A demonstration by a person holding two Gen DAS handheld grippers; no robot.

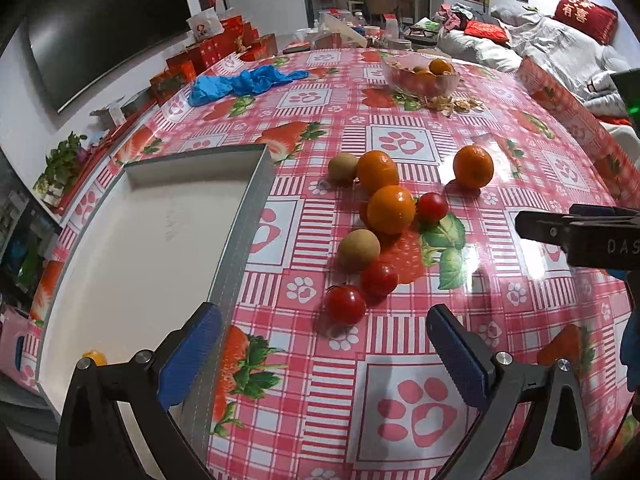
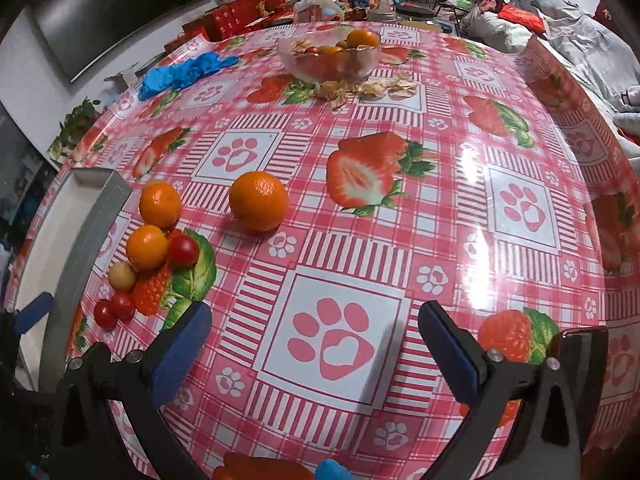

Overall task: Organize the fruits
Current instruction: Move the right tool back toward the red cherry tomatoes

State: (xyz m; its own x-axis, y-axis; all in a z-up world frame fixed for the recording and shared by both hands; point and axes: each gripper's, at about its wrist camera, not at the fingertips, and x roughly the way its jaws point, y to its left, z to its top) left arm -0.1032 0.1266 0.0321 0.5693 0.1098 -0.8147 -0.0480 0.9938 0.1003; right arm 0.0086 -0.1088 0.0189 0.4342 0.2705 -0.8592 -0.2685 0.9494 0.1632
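Fruit loose at frame centre, sorting not begun.
Fruit cluster (image 1: 380,220) lies on the desk (image 1: 400,400) beside the white tray (image 1: 140,240) (nearly bare); left tongs (image 1: 324,356) and right tongs (image 2: 316,356) are spread, empty; next, I judge, pinch the nearest tomato (image 1: 345,304).

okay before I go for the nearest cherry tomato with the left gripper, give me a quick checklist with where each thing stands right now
1. Left gripper open and empty: ok.
2. Nearest cherry tomato ahead between the fingers, path free: ok.
3. Second cherry tomato clear of the target: not ok, it is touching or nearly so.
4. White tray beside the fruit has room: ok.
5. Right gripper open and out of the way: ok.
6. Lone orange apart from the cluster: ok.
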